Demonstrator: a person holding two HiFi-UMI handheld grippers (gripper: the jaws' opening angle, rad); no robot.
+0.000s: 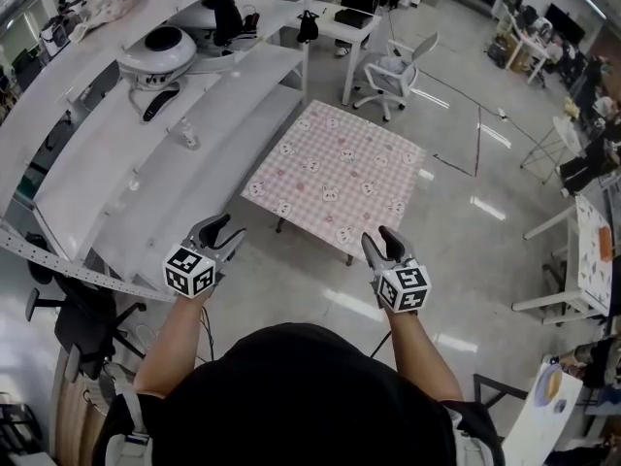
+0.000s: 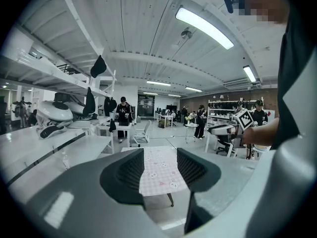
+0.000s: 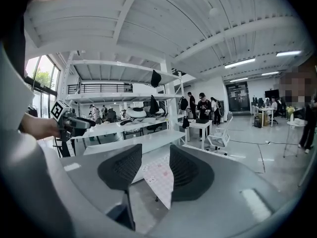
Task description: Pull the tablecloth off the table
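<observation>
Left tongs (image 1: pixel 221 229): released; jaws apart with nothing between them; held in the air, short of the near edge of the cloth
Right tongs (image 1: pixel 386 242): released too; jaws spread and empty; level with the left pair and well apart from it
Tablecloth (image 1: pixel 335 173): pink check with small animal faces; spread flat over the whole top of the surface; touched by neither tongs; seen through the gap of each pair in its own view
Surface: low and square; only a leg (image 2: pixel 170 200) shows under the cloth; stands on the grey floor (image 1: pixel 291 284)
Left side: long white benches (image 1: pixel 146 163) run just beside the cloth
Beyond: white office chair (image 1: pixel 393 74)
</observation>
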